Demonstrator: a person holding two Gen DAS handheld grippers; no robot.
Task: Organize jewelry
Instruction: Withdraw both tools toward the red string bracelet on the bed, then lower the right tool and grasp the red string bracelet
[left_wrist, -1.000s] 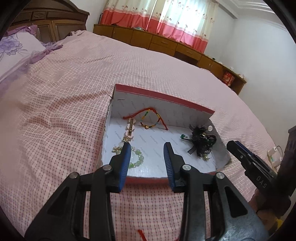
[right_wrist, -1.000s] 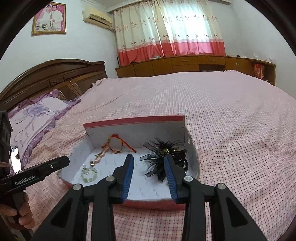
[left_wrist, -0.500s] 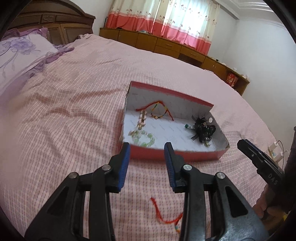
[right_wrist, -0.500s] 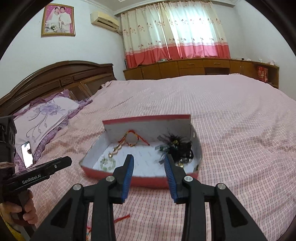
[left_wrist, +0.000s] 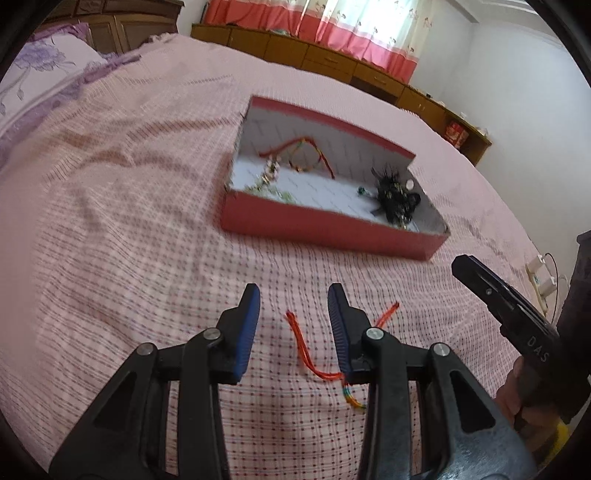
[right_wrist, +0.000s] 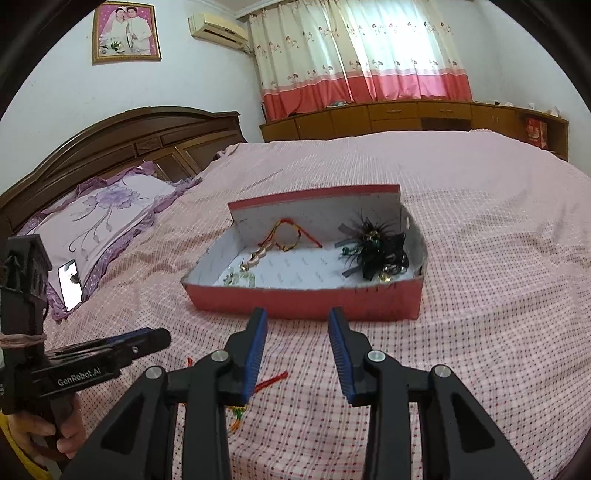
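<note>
Left tongs: mine, open and empty, poised over the red string bracelet on the bed.
Right tongs: open, empty, facing the box for sorting.

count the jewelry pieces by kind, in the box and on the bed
red cord bracelets: 2, one in the box, one on the bedspread
gold chain piece: 1
green bead bracelet: 1
black feather piece: 1
total: 5

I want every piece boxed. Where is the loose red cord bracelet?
The red braided cord bracelet lies on the pink checked bedspread, outside the red cardboard box, directly below the left gripper in its wrist view.
</note>
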